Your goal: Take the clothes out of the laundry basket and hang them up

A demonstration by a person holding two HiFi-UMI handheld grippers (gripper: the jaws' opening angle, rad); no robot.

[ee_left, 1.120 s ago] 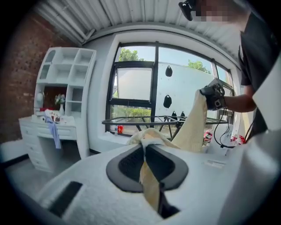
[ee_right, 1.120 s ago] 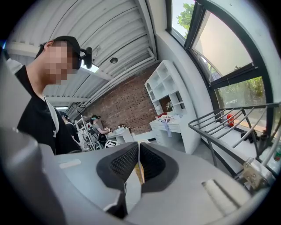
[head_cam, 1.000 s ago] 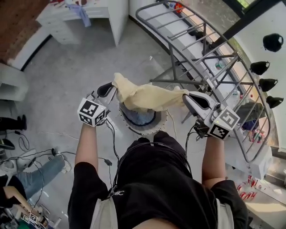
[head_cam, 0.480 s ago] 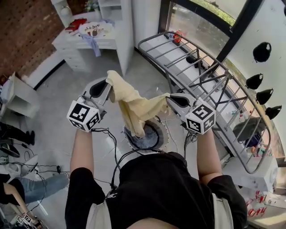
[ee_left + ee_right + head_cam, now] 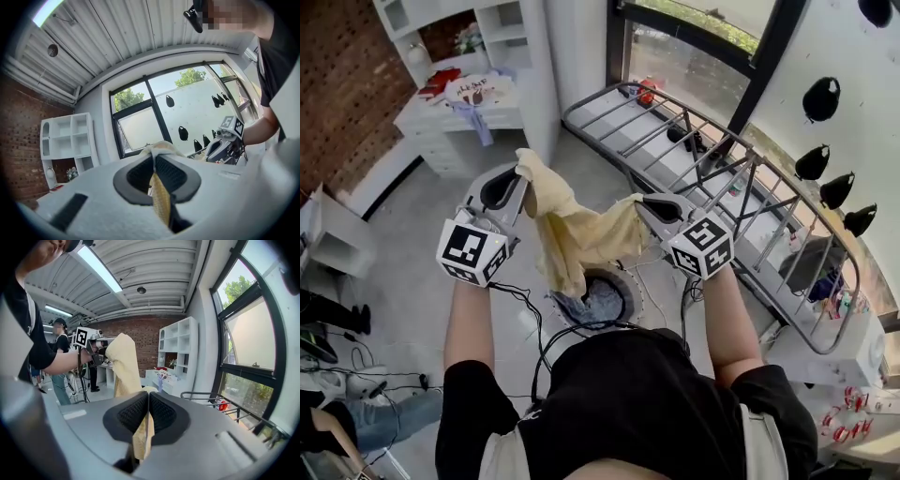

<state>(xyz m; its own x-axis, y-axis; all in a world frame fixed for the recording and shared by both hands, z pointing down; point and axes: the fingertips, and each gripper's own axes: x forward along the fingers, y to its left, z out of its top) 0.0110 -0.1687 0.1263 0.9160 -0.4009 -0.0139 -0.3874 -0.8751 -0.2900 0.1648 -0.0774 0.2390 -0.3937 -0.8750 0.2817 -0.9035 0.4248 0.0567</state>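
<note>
A pale yellow, soft cloth sags crumpled between the left gripper and right gripper, each clamped on an edge (a loose fold dangles above the round basket).

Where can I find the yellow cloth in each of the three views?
Head view: yellow cloth at centre, between left gripper and right gripper.
Left gripper view: bottom centre, pinched between the fingers.
Right gripper view: bottom centre, pinched; also hanging at left.
Shared landmark: white shelf unit.
</note>
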